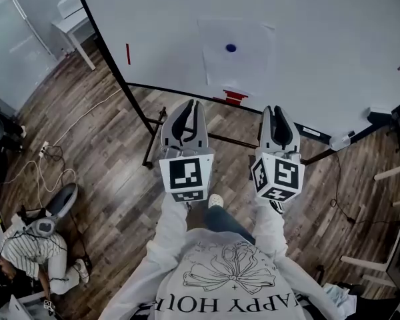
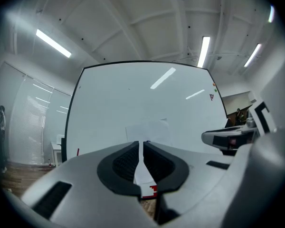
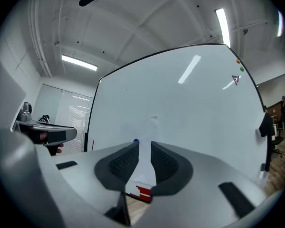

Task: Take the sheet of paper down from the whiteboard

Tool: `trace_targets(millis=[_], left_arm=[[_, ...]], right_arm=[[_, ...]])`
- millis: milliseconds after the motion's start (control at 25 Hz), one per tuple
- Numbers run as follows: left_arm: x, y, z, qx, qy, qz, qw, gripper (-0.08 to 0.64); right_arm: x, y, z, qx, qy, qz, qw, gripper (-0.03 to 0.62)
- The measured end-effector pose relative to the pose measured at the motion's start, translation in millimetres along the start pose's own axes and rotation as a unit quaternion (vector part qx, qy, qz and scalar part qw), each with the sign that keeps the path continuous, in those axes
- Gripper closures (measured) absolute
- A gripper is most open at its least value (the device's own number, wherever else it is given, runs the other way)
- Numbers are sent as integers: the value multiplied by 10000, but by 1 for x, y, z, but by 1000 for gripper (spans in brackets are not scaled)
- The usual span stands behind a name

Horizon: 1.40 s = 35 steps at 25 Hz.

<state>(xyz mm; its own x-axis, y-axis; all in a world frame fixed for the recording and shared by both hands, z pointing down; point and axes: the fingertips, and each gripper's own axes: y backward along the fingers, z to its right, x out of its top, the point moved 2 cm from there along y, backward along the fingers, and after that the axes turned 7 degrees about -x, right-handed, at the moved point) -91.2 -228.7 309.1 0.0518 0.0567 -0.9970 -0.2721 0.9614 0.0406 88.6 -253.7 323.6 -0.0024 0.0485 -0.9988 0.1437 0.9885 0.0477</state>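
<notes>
1. The sheet of paper (image 1: 235,49) hung flat on the whiteboard (image 1: 333,39), with a blue magnet (image 1: 231,47) on it near its middle.
2. The left tongs (image 1: 189,105) pointed at the board from about 7 o'clock of the sheet, short of it. Their jaws were closed to a thin slit with nothing between them.
3. The right tongs (image 1: 275,110) pointed the same way from about 5 o'clock of the sheet, also short of the board. Their jaws stood a little apart and the gap held nothing.
4. The two tongs were side by side, near each other but not touching.
5. A red block (image 1: 235,97) sat at the board's lower edge, at 6 o'clock of the sheet.
6. On the wooden floor (image 1: 113,199), at about 8 o'clock of the tongs and well apart from them, a person (image 1: 33,252) in a striped top sat low beside loose cables.
</notes>
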Motion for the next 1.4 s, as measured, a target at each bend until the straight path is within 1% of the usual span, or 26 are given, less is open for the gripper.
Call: trace_targets(millis=[120, 200, 240, 280, 320, 480, 720, 840, 1160, 1320, 1400], left_arm=[[3, -44, 1, 0, 2, -1, 10000, 552], [2, -69, 2, -17, -2, -27, 10000, 549], [0, -81, 3, -46, 3, -41, 10000, 535], [-2, -91, 4, -77, 13, -61, 10000, 489], [-4, -100, 4, -98, 24, -89, 9999, 463], [-15, -127, 2, -115, 38, -240, 9996, 448], [-25, -162, -7, -267, -64, -458, 9986, 396], [-28, -178, -9, -379, -72, -496, 9980, 379], [-35, -221, -13, -682, -233, -698, 9950, 376], [-40, -234, -13, -821, -199, -735, 9937, 376], [-42, -239, -12, -881, -202, -756, 9930, 376]], right_arm=[[2, -43, 16, 122, -9, -32, 9999, 505], [0, -69, 26, 179, -11, -65, 9998, 495], [-2, -80, 30, 203, -13, -86, 9998, 492], [-5, -90, 33, 228, -9, -112, 9997, 489], [-7, -99, 35, 256, 3, -141, 9996, 485], [-18, -126, 39, 356, 89, -263, 9990, 479], [-27, -156, 36, 399, 210, -377, 9983, 472], [-30, -167, 34, 415, 251, -407, 9980, 472], [-35, -196, 35, 337, 298, -518, 9976, 474], [-38, -203, 32, 301, 328, -555, 9975, 477], [-38, -205, 31, 269, 349, -546, 9975, 491]])
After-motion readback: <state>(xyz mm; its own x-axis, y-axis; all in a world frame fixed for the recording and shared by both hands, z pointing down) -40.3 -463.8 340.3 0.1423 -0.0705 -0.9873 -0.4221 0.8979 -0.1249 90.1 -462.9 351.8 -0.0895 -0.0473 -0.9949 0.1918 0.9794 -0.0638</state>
